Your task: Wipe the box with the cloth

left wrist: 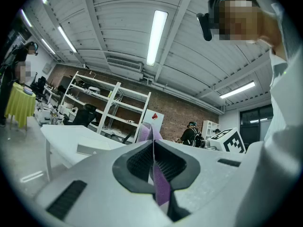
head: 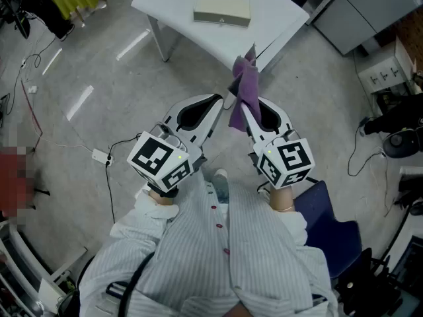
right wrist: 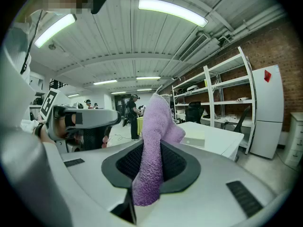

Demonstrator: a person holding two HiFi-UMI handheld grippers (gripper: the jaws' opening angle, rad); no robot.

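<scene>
A purple cloth (head: pixel 246 88) stands up between my two grippers, well above the floor. The right gripper (head: pixel 246 111) is shut on it; in the right gripper view the cloth (right wrist: pixel 156 126) rises thick out of the closed jaws. The left gripper (head: pixel 221 100) meets the cloth from the left. In the left gripper view a thin strip of cloth (left wrist: pixel 146 132) pokes past its shut jaws. The flat beige box (head: pixel 222 9) lies on the white table (head: pixel 178 5) ahead, apart from both grippers. The box (right wrist: pixel 194 141) also shows in the right gripper view.
A blue chair (head: pixel 330 233) stands at my right. A power strip with cables (head: pixel 99 155) lies on the floor to the left. Grey cabinets (head: pixel 370 12) stand behind the table. White shelves (left wrist: pixel 109 108) line a brick wall, and people stand far off.
</scene>
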